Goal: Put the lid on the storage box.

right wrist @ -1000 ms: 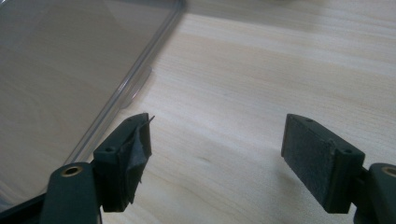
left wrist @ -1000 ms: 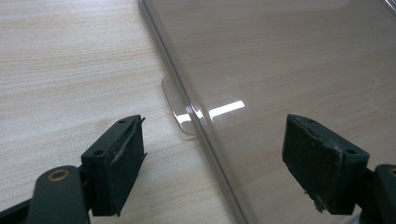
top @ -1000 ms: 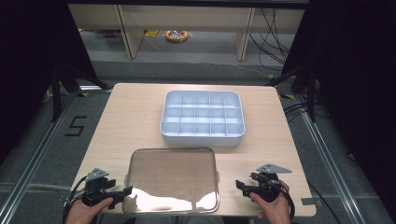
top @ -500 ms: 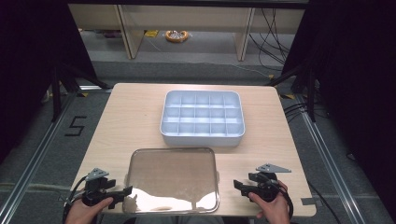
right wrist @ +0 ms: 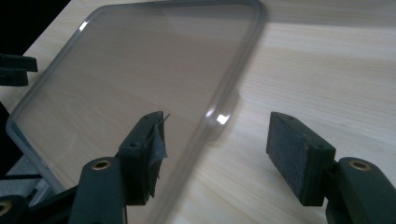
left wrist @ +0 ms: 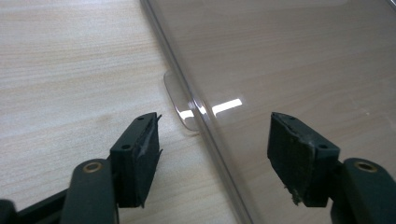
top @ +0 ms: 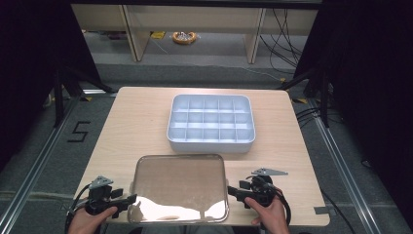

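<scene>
A clear plastic lid (top: 179,186) lies flat on the wooden table near its front edge. Behind it stands a white compartment box (top: 211,123) with several empty cells. My left gripper (top: 132,200) is open at the lid's left edge; its jaws straddle that edge and a small clear tab (left wrist: 180,101) without touching. My right gripper (top: 230,191) is open at the lid's right edge (right wrist: 219,109), one jaw over the lid and one over bare table beside a small tab (right wrist: 226,112). A hand holds each gripper.
The table (top: 141,122) has bare wood to the left and right of the box. Its front edge runs just under the lid. Dark frame posts stand at both sides, and cables lie on the floor at the right.
</scene>
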`<state>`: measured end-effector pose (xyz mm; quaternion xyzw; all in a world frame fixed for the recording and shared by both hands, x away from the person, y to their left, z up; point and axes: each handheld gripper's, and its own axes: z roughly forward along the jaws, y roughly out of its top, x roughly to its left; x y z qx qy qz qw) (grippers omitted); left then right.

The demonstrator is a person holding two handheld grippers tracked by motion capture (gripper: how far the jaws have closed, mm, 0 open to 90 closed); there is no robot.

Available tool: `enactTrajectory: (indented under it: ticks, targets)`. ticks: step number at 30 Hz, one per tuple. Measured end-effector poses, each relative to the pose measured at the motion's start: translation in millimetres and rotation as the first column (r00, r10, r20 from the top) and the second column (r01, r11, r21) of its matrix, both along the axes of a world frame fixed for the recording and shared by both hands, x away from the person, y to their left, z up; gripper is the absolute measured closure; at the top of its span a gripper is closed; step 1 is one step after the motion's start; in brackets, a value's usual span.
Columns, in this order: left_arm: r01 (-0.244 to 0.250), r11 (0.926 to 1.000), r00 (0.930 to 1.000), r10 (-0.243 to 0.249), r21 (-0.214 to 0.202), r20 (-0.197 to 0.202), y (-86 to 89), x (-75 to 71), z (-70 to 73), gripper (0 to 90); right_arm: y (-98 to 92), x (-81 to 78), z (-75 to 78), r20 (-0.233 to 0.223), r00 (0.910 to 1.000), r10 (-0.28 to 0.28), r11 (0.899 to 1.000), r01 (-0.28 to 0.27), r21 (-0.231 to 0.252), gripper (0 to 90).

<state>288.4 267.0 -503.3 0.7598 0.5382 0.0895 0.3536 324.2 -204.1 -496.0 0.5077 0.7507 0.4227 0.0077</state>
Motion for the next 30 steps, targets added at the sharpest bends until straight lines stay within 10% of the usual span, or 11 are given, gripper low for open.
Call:
enactTrajectory:
  ticks: [15,23,30]
  targets:
    - [0.038,0.9980,0.9992,-0.038,0.049,-0.011,-1.2,3.2,-4.5,52.6,25.6,19.1,-8.2,-0.072,0.9958,-0.056,0.998,0.054,-0.030,38.9]
    - [0.048,0.9984,0.9989,-0.048,0.029,-0.004,-8.6,2.5,-5.9,59.9,28.3,21.0,-14.7,-0.118,0.9883,-0.096,0.992,0.105,0.070,38.8]
    - [0.037,0.9992,0.9993,-0.037,0.017,0.001,-9.0,1.6,-6.3,60.3,18.5,17.6,-22.4,-0.161,0.9749,-0.154,0.965,0.184,0.190,44.8]
